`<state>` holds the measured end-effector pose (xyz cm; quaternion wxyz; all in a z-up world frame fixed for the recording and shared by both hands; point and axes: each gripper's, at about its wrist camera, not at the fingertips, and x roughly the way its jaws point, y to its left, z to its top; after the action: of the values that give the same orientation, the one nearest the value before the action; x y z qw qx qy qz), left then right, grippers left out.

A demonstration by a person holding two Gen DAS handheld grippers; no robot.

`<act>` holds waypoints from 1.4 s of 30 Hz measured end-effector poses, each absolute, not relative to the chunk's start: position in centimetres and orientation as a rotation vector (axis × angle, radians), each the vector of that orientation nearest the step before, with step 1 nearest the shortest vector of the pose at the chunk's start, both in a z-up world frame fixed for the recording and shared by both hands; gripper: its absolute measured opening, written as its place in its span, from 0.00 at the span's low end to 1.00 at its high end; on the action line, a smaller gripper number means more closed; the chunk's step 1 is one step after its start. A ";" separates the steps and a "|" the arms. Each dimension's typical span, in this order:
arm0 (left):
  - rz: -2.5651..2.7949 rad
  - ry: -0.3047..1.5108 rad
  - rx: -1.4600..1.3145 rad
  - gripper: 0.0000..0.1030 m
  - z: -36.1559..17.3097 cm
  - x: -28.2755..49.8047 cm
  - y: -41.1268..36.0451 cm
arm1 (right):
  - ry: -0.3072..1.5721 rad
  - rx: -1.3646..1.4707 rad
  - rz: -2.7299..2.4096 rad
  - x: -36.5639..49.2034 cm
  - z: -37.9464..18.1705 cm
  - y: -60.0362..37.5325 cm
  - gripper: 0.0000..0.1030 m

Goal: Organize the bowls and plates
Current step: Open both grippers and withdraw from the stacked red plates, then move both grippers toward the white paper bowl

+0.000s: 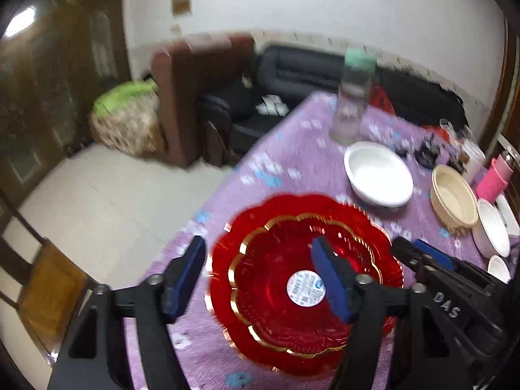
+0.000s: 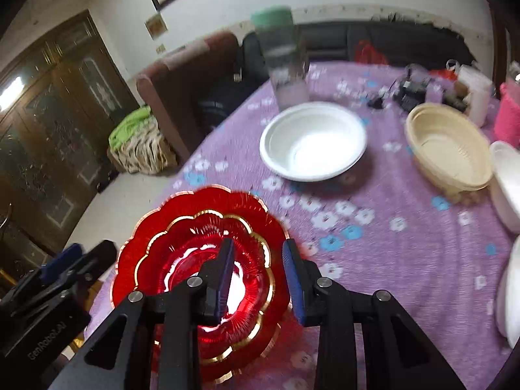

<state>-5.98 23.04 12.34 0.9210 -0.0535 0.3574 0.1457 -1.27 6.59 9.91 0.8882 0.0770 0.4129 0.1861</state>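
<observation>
Both grippers hang over the red plates [image 1: 302, 286] — two nested, on the tabletop's [image 2: 390, 243] near edge. Left gripper [image 1: 260, 279] gapes wide and empty; right gripper [image 2: 258, 279] stands narrower, holding nothing. White bowl [image 2: 313, 141] and beige bowl [image 2: 450, 149] sit farther back.

Red scalloped plates [image 1: 276, 292] — seemingly two, nested — lie near the table edge; white bowl [image 1: 378, 174] and beige bowl [image 1: 453, 195] upright beyond.
</observation>
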 end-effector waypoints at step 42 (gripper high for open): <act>0.206 0.592 0.065 0.95 15.4 -14.8 10.8 | 0.516 0.208 0.093 -14.4 13.6 -5.5 0.86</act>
<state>-14.85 10.84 15.36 0.9507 0.0321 0.2912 0.1013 -14.40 -5.45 13.64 0.9605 0.1028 0.2546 0.0460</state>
